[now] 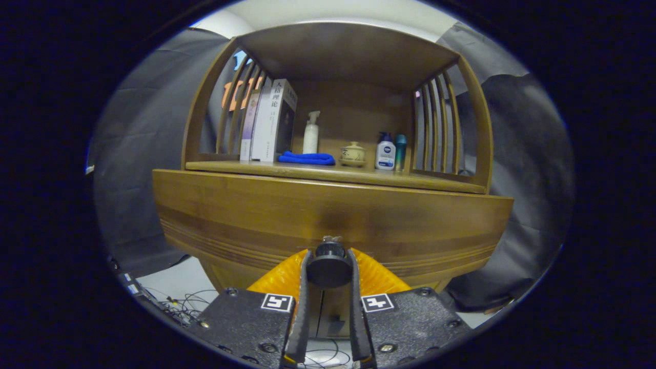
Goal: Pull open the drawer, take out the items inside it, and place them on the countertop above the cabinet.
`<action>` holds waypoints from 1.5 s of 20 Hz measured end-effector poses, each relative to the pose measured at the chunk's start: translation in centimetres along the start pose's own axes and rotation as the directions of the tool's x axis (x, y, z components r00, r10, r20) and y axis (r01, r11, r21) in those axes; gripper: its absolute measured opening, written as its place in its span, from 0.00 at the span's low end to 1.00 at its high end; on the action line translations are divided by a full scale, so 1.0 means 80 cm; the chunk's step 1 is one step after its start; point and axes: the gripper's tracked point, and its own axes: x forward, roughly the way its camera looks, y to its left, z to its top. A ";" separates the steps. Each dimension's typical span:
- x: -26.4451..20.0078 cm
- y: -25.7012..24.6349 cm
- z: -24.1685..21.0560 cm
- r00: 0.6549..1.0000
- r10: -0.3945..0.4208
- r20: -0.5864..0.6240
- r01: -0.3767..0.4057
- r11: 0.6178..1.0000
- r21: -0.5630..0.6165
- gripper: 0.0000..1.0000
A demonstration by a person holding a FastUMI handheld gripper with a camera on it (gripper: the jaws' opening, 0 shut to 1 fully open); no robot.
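A wooden cabinet drawer front (328,210) stands right ahead of me, wide and curved. Its dark round knob (329,265) sits between my two fingers, and my gripper (329,256) is shut on it, one finger pressed against each side. Above the drawer front runs the wooden countertop (425,179), with a shelf roof over it. I cannot see inside the drawer from here.
On the countertop stand upright books (269,120), a white pump bottle (310,133), a folded blue cloth (306,158), a small lidded ceramic cup (353,154), a white-and-blue bottle (385,151) and a teal bottle (401,148). Slatted wooden sides flank the shelf. Cables (179,302) lie on the floor lower left.
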 end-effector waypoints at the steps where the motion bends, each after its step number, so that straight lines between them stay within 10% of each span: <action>1: -0.009 0.001 -0.002 1.000 0.002 0.000 -0.002 1.000 0.005 0.36; 30: -0.132 0.013 -0.036 0.998 0.052 -0.019 -0.051 0.998 0.042 0.36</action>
